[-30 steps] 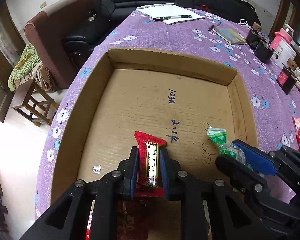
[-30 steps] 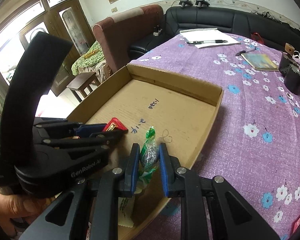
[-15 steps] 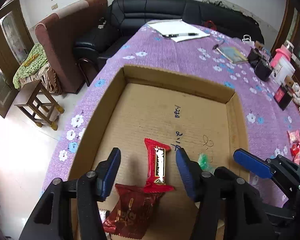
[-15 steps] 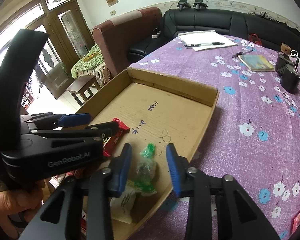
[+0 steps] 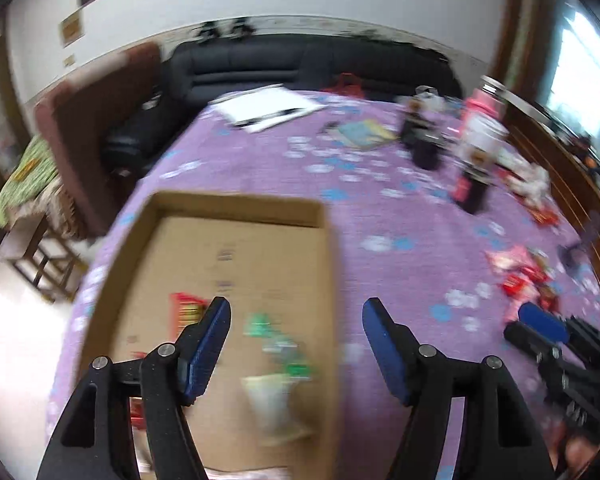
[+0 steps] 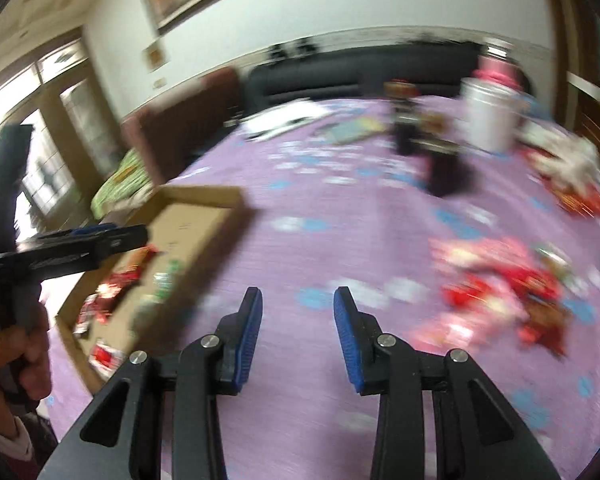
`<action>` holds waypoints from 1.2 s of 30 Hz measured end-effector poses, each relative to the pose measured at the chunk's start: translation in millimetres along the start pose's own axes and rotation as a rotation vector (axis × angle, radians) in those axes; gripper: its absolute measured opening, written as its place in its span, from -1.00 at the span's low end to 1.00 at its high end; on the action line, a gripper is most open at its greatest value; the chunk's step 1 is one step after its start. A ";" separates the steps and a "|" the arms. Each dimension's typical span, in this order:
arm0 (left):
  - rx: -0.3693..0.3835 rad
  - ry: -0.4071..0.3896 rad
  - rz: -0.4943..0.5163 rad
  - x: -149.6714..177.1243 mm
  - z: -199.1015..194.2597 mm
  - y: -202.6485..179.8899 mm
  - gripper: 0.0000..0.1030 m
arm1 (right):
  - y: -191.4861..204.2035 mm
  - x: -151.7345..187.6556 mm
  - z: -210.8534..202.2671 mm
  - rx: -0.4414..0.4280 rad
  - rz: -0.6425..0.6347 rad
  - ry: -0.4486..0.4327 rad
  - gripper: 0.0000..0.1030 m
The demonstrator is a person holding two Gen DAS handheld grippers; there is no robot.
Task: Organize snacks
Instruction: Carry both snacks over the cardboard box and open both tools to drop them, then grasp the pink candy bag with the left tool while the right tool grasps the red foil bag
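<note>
The left tool (image 5: 296,312) stands wide open with nothing between its blue pads; its jaws have just been opening further. It hangs over the right wall of the cardboard tray (image 5: 328,264), 1 finger over the tray floor, the other over the purple flowered cloth of the counter (image 5: 400,208). Just beside its left finger lies the red bar snack (image 5: 186,308), long axis running from the near end of the tray toward the far wall. To the right of that finger, still inside the tray, the green-wrapped candy (image 5: 260,326) lies with its twisted end pointing up-left; a pale packet (image 5: 276,404) sits just nearer. All of this is blurred.

The right tool (image 6: 298,300) is partly open and empty; within the last second its jaws opened. It hangs over bare cloth, to the right of the tray and apart from it. Farther right on the counter lies a loose heap of red and pink snacks (image 6: 504,284), too smeared to tell how any 1 of them points. At the left edge of the right wrist view a hand (image 6: 16,352) grips the left tool's handle.
</note>
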State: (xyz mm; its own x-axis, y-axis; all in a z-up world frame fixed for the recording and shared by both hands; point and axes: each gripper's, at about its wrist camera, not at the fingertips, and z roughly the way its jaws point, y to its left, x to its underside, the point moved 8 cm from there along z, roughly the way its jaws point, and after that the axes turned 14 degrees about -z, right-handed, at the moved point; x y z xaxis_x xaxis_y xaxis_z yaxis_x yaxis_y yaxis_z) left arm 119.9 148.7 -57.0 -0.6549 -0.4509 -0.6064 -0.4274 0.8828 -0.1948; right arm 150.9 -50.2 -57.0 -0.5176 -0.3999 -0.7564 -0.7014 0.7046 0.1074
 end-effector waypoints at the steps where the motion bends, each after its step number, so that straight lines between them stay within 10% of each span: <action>1: 0.014 0.006 0.030 5.5 1.5 -15.7 0.40 | -15.7 6.8 -5.6 0.023 0.020 0.003 -0.31; 13: 0.065 0.062 0.228 65.9 25.7 -123.8 0.40 | -142.0 67.6 -33.5 0.222 0.166 0.052 -0.31; 26: 0.104 0.123 0.266 80.8 57.7 -173.9 0.40 | -173.8 66.9 -8.1 0.289 0.102 0.112 0.44; 36: 0.142 0.144 0.313 86.6 75.4 -214.8 0.39 | -181.6 70.3 -7.6 0.250 0.127 0.109 -0.25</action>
State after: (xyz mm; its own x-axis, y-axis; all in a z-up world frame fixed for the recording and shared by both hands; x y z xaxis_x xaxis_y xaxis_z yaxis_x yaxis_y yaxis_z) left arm 202.0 -70.1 -125.9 -0.8255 -0.1611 -0.5409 -0.1085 0.9858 -0.1281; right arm 238.2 -210.7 -124.8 -0.6528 -0.3502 -0.6718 -0.4920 0.8703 0.0243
